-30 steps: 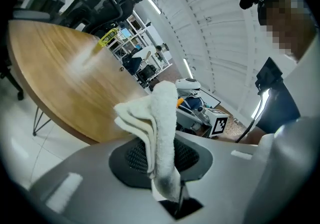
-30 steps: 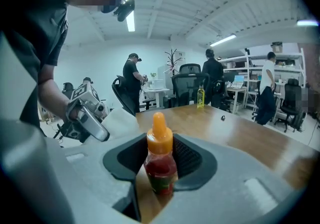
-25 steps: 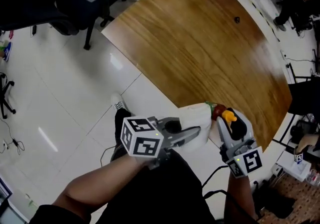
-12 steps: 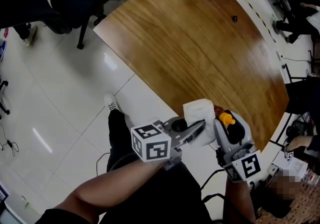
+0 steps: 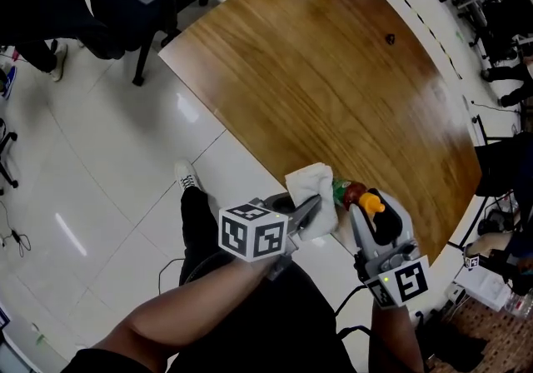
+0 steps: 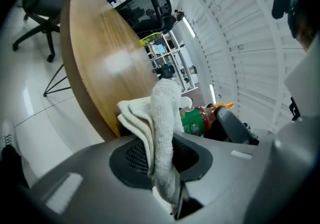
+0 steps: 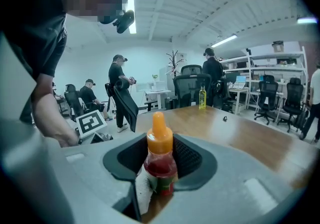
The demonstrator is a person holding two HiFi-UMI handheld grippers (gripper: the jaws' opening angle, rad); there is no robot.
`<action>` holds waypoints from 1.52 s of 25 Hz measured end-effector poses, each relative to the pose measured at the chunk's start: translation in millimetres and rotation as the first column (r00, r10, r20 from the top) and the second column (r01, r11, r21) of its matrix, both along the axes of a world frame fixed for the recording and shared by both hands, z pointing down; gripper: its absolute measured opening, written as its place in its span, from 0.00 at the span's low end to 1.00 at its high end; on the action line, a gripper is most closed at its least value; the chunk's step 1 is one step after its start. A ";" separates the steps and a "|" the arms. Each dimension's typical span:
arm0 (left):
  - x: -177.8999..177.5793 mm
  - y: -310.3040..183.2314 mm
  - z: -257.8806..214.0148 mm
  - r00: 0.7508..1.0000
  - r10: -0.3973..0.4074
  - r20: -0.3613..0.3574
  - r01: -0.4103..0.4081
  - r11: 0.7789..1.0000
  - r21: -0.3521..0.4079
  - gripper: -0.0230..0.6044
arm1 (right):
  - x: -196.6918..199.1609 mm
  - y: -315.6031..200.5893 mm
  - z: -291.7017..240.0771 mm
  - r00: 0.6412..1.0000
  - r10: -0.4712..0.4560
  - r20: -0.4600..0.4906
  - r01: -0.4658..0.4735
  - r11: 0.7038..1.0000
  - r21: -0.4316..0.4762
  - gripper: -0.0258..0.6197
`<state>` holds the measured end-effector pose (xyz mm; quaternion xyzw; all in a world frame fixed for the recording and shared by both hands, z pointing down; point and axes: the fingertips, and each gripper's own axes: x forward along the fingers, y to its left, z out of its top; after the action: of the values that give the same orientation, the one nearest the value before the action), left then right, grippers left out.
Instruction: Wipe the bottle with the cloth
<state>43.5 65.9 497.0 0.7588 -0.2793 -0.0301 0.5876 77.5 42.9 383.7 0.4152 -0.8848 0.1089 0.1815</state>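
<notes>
The left gripper (image 5: 314, 206) is shut tight on a white cloth (image 5: 308, 186). The cloth is folded and sticks out past the jaws. The right gripper (image 5: 372, 211) is closed on a small bottle (image 7: 160, 160). The bottle has an orange cap, red sauce inside and a green label. The jaws pinch it low down, around the label, and the cap points away from the hand.

Both things are held up by the near edge of the brown bench (image 5: 333, 72). Nothing is under them to rest on. In the head view the cloth is touching the side of the bottle. In the right gripper view a bit of cloth shows just beside the label, down on the left.

Here is what I think could go wrong. The bottle is round and smooth and is only held by two pads. If the cloth pushes too hard from the side, the bottle could twist or slip out. It is near the edge, so it might drop on the white floor (image 5: 108, 155). The cloth could also catch on the jaws and get pulled loose. Rubbing the cap hard might let sauce leak out.
</notes>
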 end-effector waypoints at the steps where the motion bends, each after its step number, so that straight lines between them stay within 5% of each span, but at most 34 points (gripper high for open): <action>1: -0.8 0.3 2.5 1.000 -0.003 0.018 0.003 1.000 -0.009 0.19 | -0.3 0.3 0.3 1.000 0.001 0.000 -0.001 1.000 0.000 0.25; 8: -5.8 -1.5 13.0 0.993 0.014 0.118 -0.008 0.999 -0.048 0.19 | -5.8 -0.3 5.0 1.000 -0.017 0.003 0.017 1.000 0.018 0.25; 12: -11.6 2.8 11.9 0.992 0.046 0.115 -0.038 0.997 -0.073 0.19 | -9.0 2.1 6.4 0.999 -0.032 0.009 0.031 0.999 0.027 0.25; 19: -42.7 -1.5 -37.2 0.970 0.183 0.160 -0.194 0.979 0.059 0.19 | -14.2 3.9 7.6 0.998 -0.057 0.032 0.055 0.997 0.062 0.25; 24: -44.2 -30.7 -83.6 0.961 0.274 0.035 -0.276 0.954 0.118 0.19 | -18.9 2.8 -3.8 0.995 -0.057 0.078 0.051 0.995 0.082 0.25; 26: -36.6 -35.7 -91.2 0.926 0.376 -0.036 -0.370 0.921 0.119 0.19 | -19.8 2.0 -5.3 0.995 -0.054 0.086 0.047 0.995 0.087 0.25; 30: -19.2 -33.8 -95.0 0.793 0.593 -0.139 -0.582 0.805 0.113 0.19 | -23.0 1.7 -7.8 0.991 -0.050 0.124 0.041 0.996 0.078 0.25; 38: 7.8 -36.3 -77.2 0.545 0.831 -0.110 -0.826 0.555 0.095 0.19 | -20.2 -0.3 -7.8 0.990 0.000 0.140 -0.007 0.999 0.051 0.25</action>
<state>51.3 29.6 419.7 0.8056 0.1545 0.1922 0.5387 57.3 42.6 375.9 0.4127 -0.8970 0.1154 0.1083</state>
